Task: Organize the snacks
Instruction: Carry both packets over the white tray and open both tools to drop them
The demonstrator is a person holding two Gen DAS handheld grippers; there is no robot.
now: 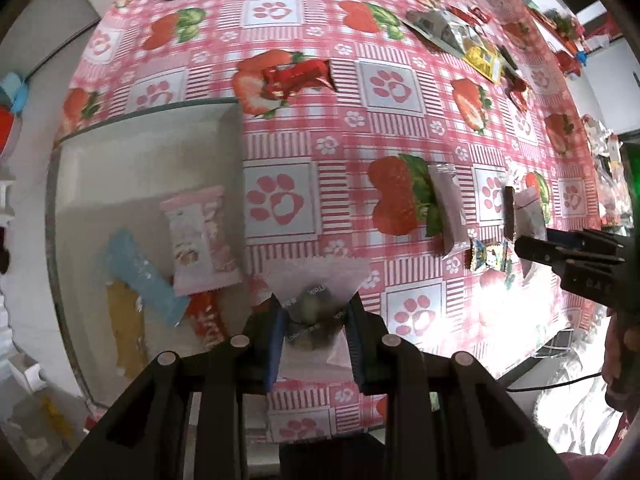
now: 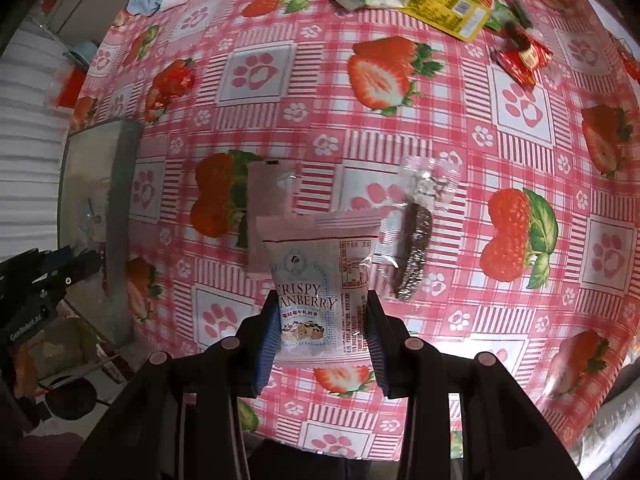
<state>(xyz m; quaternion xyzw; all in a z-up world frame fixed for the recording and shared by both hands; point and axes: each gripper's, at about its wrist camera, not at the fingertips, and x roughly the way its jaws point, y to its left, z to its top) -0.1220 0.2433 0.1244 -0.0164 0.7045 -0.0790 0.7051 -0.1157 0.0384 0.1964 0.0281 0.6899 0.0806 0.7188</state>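
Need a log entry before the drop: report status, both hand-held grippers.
Left hand-held gripper shut on clear snack packet, beside the box. Right hand-held gripper shut on cranberry packet. Nothing blocking.

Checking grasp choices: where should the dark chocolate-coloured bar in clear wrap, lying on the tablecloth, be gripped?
Across the middle of the dark bar, from straight above, jaws spanning its narrow width. It lies flat and long on the tablecloth; the crinkled clear ends would likely slip.

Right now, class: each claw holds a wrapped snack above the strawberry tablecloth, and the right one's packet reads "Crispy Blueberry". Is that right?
Not quite. The right wrist view shows the packet in the right claw reads "Crispy Cranberry". The rest holds: the left claw grips a wrapped snack above the tablecloth.
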